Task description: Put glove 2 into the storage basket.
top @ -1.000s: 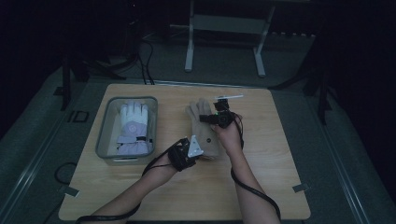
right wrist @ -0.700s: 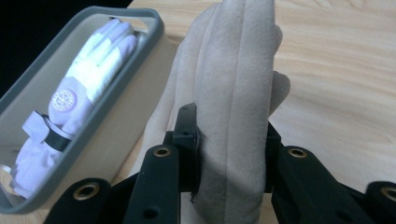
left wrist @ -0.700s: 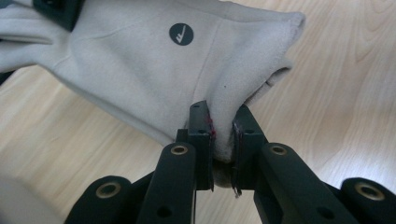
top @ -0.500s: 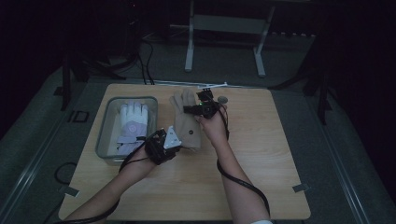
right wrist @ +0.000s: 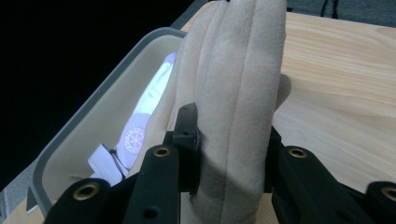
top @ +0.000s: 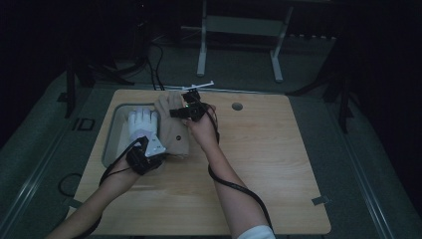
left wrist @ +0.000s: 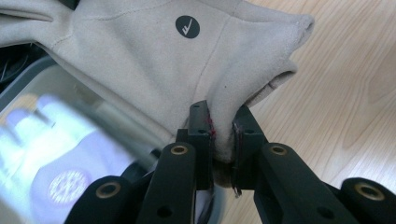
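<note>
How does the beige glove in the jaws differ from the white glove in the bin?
The beige glove is plain tan suede with a small black round mark; the white glove is pale with a round printed emblem. The beige glove is clamped by both grippers, partly over the bin's edge; the white glove lies loose inside the bin. Both lie fingers pointing away.

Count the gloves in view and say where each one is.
2. A beige glove is held by both tongs, left and right, beside the bin. A white glove lies inside the bin. More could be hidden underneath it.
</note>
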The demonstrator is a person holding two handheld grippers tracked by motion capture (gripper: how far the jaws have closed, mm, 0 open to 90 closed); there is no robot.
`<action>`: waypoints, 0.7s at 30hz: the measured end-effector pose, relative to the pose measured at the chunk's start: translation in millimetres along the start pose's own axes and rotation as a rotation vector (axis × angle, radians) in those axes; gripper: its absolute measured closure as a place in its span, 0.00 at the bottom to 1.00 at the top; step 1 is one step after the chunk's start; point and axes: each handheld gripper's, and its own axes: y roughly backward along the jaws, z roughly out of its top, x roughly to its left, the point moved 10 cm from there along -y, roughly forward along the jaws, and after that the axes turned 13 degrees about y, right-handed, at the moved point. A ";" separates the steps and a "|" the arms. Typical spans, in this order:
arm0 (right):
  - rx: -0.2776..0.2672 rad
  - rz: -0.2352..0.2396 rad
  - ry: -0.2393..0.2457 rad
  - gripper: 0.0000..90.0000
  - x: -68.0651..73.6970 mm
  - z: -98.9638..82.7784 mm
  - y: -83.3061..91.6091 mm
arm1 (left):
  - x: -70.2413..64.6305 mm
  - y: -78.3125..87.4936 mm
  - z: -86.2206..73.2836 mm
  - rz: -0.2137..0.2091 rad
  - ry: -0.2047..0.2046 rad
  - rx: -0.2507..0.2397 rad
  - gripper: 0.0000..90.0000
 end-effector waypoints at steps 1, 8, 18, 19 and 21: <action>0.000 0.006 0.001 0.78 2.9 1.8 -3.9 | 5.5 3.3 -4.4 0.007 0.008 0.004 0.91; 0.016 0.042 0.025 0.78 21.1 13.1 -30.1 | 28.8 14.9 -21.9 0.036 0.040 0.023 0.91; 0.069 0.094 0.057 0.78 48.4 26.1 -75.7 | 59.4 30.5 -47.2 0.088 0.084 0.047 0.91; 0.071 0.093 0.061 0.78 50.2 27.2 -79.2 | 62.6 30.4 -50.0 0.084 0.093 0.051 0.91; 0.078 0.098 0.065 0.78 52.9 27.8 -85.7 | 67.3 28.2 -55.0 0.086 0.115 0.057 0.91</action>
